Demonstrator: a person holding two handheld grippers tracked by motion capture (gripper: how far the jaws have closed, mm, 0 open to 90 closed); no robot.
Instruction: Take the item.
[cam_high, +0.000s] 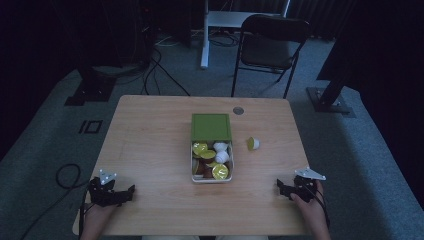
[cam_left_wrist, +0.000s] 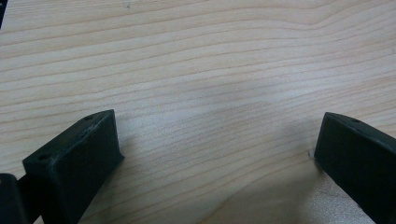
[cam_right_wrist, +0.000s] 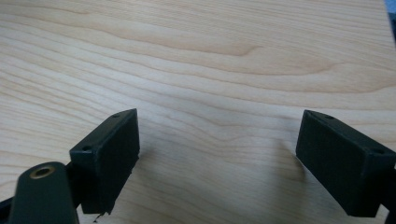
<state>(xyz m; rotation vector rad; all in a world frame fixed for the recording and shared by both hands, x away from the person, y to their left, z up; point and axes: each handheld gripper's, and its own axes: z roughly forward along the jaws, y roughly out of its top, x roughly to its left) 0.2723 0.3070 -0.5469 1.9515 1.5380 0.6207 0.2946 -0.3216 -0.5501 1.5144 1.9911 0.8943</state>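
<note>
A white box (cam_high: 193, 172) sits mid-table, holding several coffee capsules (cam_high: 220, 171) with yellow-green, white and brown tops. Its green lid (cam_high: 210, 126) lies just behind it, touching its far end. One loose capsule (cam_high: 253, 144) lies on its side to the right of the box. My left gripper (cam_high: 131, 190) rests at the table's near left, held by a hand. In the left gripper view my left gripper (cam_left_wrist: 215, 144) is open over bare wood. My right gripper (cam_high: 279, 186) rests at the near right. In its own view my right gripper (cam_right_wrist: 217, 140) stands open, nothing between the jaws.
The wooden table (cam_high: 150, 145) has a small round grey disc (cam_high: 238, 110) near its far edge. Behind the table stand a black folding chair (cam_high: 270, 47), a white desk leg (cam_high: 205, 35) and dark stands with cables on the grey carpet.
</note>
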